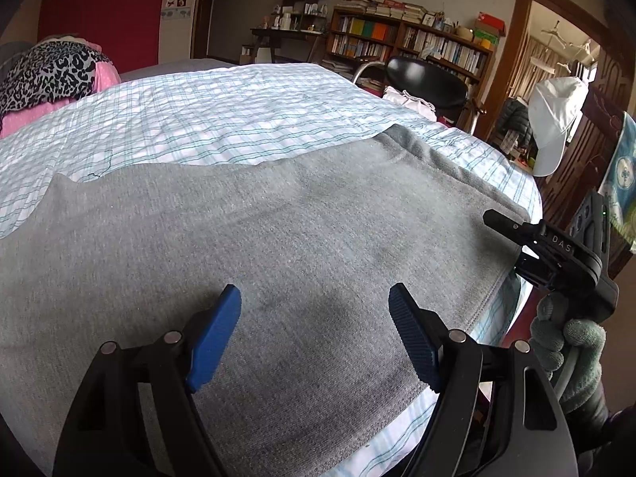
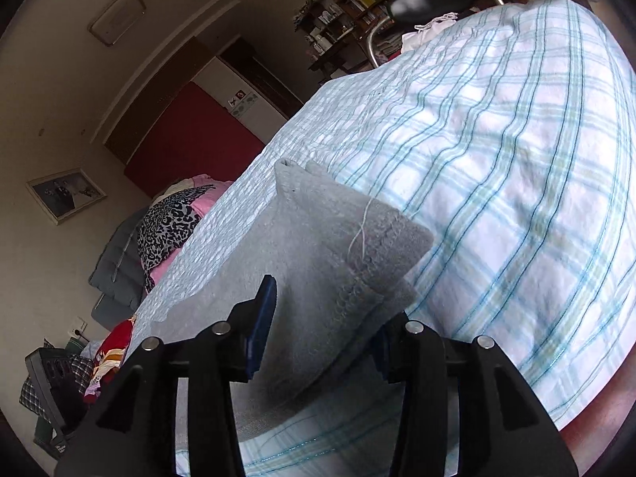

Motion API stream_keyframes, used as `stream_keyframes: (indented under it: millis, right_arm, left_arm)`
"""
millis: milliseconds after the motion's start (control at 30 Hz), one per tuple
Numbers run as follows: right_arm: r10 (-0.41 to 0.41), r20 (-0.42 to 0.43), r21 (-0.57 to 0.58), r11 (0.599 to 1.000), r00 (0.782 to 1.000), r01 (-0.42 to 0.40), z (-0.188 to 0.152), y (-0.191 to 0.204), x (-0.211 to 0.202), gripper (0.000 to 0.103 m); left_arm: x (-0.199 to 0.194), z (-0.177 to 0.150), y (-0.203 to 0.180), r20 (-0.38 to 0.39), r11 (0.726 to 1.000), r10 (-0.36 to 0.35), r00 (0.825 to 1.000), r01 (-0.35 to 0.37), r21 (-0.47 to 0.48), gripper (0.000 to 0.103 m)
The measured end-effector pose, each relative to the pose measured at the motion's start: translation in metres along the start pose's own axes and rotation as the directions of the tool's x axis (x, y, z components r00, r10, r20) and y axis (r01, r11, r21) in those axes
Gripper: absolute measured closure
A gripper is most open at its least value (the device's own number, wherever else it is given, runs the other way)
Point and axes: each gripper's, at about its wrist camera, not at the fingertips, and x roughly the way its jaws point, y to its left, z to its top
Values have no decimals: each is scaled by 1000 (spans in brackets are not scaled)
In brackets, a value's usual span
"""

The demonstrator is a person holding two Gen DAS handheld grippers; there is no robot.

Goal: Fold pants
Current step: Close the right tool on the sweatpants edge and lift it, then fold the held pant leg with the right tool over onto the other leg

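Grey sweatpants (image 1: 278,246) lie spread flat across a bed with a white and teal plaid sheet (image 1: 206,119). My left gripper (image 1: 314,298) hovers just above the cloth near its right hem. It is open, and its blue pads (image 1: 216,334) are wide apart with nothing between them. At the right edge of the left wrist view, a gloved hand (image 1: 568,342) holds my right gripper (image 1: 512,246) at the pants' edge. In the right wrist view, a folded corner of the pants (image 2: 338,246) with a loose white thread lies between the jaws of my right gripper (image 2: 326,314). The pads stand apart and do not press on it.
Leopard-print and pink bedding (image 1: 51,75) is piled at the far left of the bed. A black chair (image 1: 425,83) and bookshelves (image 1: 409,39) stand beyond the bed's far side. A white cap (image 1: 552,123) hangs at the right by a doorway. Clothes and a basket (image 2: 59,377) sit on the floor.
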Motion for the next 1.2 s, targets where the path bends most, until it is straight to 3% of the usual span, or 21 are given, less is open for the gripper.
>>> stream_keyframes:
  millis: [100,167,233,567,933,1200]
  right_arm:
    - [12,5,-4,1000,1000,-12,1,2,0,63]
    - [14,17,-54,998,1000,-13,3,13,-2,82]
    - [17,45,-120,993,999,-12,6,29,-5,86]
    - [70,112,-465,885,991,-10,-9,131,-1,87]
    - [136,12,-666,740,991,-94,-66,209,25,87]
    - [99,-174,-762,617,980,-198,-138,236,61,87]
  left_arm:
    - [-1,1,2,1,1000,-4,1000,4,-8,27]
    - [-1,1,4,0,1000,-11,1000,11,-22,27]
    - [-2,1,7,-1,999,-14,1000,14,-35,27]
    - [-24,3,30,46,994,-29,998,34,-107,27]
    - [-52,-9,87,90,965,5,996,19,-261,27]
    - [-67,-27,115,105,942,32,994,6,-336,27]
